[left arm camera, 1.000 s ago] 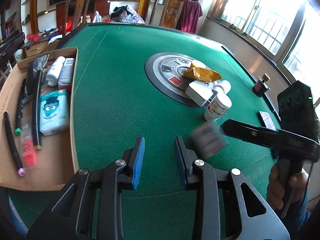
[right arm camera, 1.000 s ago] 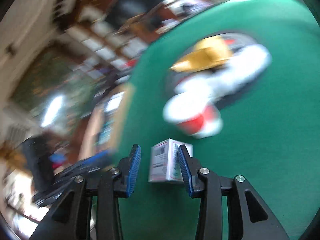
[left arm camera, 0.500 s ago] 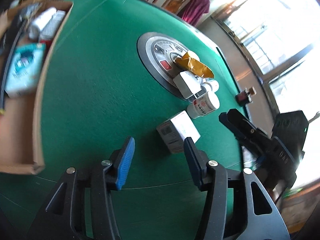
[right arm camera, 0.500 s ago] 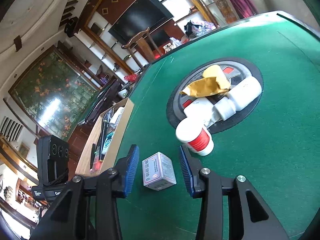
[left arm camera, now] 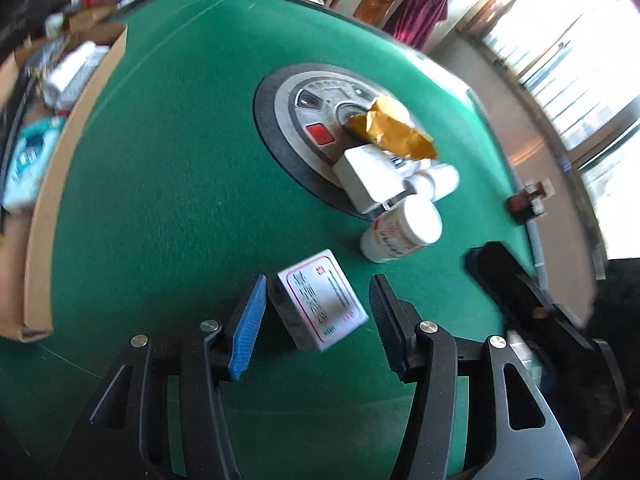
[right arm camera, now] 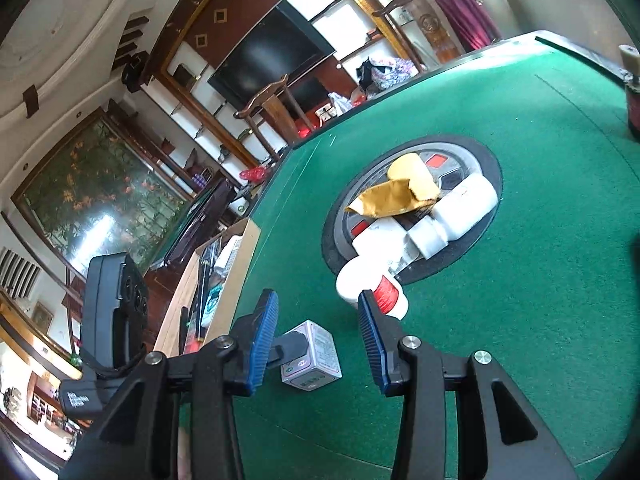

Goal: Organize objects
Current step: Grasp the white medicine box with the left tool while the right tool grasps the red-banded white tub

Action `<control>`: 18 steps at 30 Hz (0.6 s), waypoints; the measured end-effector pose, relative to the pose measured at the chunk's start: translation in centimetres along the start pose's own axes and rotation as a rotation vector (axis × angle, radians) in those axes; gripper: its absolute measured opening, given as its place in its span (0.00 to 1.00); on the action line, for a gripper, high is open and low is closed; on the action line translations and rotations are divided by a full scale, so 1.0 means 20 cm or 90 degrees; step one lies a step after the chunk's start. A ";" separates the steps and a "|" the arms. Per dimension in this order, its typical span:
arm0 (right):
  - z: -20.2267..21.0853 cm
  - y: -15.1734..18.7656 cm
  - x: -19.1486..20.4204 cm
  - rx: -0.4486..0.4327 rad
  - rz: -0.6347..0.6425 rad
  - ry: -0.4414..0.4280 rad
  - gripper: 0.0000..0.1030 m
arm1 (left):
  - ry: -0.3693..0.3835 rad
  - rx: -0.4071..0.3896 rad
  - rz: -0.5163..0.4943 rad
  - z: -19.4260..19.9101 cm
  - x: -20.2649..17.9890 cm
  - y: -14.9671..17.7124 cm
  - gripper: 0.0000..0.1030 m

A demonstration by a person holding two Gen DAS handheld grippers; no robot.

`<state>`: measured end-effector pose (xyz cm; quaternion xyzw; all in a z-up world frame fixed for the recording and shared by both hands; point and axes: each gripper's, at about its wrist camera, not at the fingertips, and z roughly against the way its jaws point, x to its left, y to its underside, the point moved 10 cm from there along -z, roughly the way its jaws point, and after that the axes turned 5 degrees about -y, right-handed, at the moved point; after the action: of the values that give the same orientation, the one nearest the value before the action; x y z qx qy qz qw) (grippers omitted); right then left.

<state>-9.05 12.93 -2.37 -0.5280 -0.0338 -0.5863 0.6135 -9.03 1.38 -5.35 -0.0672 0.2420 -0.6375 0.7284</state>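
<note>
A small white printed box (left arm camera: 322, 300) lies on the green felt, between the blue pads of my left gripper (left arm camera: 316, 320). The left gripper stands open around it, and a gap shows on each side of the box. In the right wrist view the same box (right arm camera: 314, 356) sits just ahead of my right gripper (right arm camera: 316, 340), which is open and holds nothing. One dark left finger (right arm camera: 292, 346) reaches to the box's side there. A white bottle with a red label (left arm camera: 400, 232) stands just behind the box.
On the round centre disc (left arm camera: 304, 120) lie a yellow packet (left arm camera: 392, 128), a white flat block (left arm camera: 368, 178) and a white bottle on its side (left arm camera: 436, 180). A cardboard tray (left arm camera: 40, 220) with several items borders the left. A small dark bottle (left arm camera: 528, 200) stands far right.
The right gripper let the small box go onto the felt and drew back. The left gripper opened wider and swung right until the box lay between its fingers.
</note>
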 end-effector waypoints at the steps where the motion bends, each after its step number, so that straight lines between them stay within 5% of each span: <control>1: 0.01 -0.01 -0.01 -0.003 -0.003 0.003 0.40 | -0.015 0.000 -0.007 -0.01 0.00 0.00 0.52; 6: 0.01 -0.01 -0.04 -0.006 -0.014 0.013 0.40 | -0.032 -0.015 -0.048 -0.05 0.03 0.02 0.51; 9: 0.00 -0.01 -0.05 -0.004 -0.011 0.022 0.40 | -0.045 -0.023 -0.087 -0.04 0.08 0.02 0.32; 18: -0.12 0.06 -0.05 0.042 0.099 0.120 0.40 | -0.019 -0.049 -0.126 -0.07 0.18 -0.01 0.32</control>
<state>-9.75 11.62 -4.84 -0.4511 0.0458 -0.5828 0.6744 -9.57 -1.76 -7.55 -0.1282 0.2476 -0.6956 0.6621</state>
